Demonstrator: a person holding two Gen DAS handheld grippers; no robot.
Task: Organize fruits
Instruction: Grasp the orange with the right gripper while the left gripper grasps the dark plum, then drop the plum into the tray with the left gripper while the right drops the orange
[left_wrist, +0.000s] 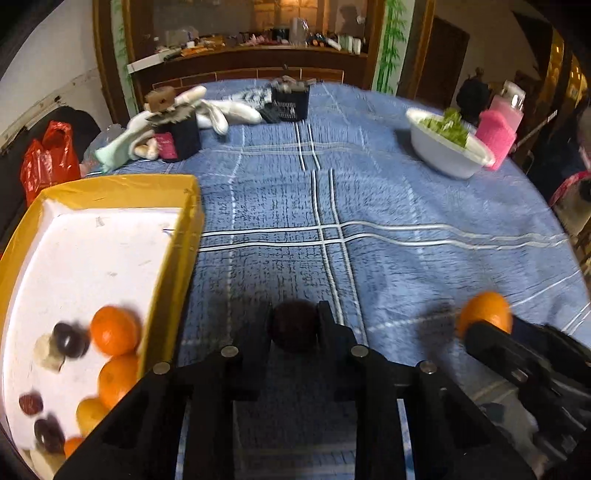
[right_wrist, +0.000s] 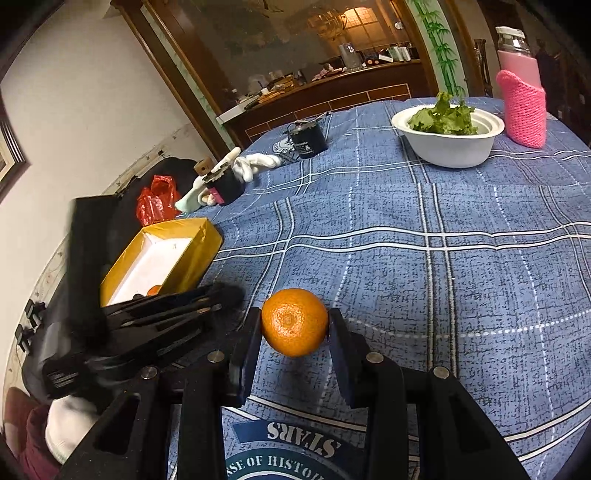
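My left gripper (left_wrist: 294, 325) is shut on a dark round fruit (left_wrist: 293, 326) and holds it above the blue cloth, just right of the yellow box (left_wrist: 122, 192). The box holds several oranges (left_wrist: 114, 329) and small dark fruits (left_wrist: 68, 339) on its white floor. My right gripper (right_wrist: 294, 323) is shut on an orange (right_wrist: 294, 321), lifted over the cloth. That orange (left_wrist: 485, 312) and the right gripper also show at the lower right of the left wrist view. The box (right_wrist: 177, 236) and my left gripper (right_wrist: 166, 314) show at the left of the right wrist view.
A white bowl of lettuce (right_wrist: 448, 138) and a pink-sleeved bottle (right_wrist: 522, 99) stand at the far right. White gloves (left_wrist: 221, 110), dark containers (left_wrist: 291, 98) and a red bag (left_wrist: 48, 158) lie at the far left. The round table has a blue plaid cloth (right_wrist: 443, 258).
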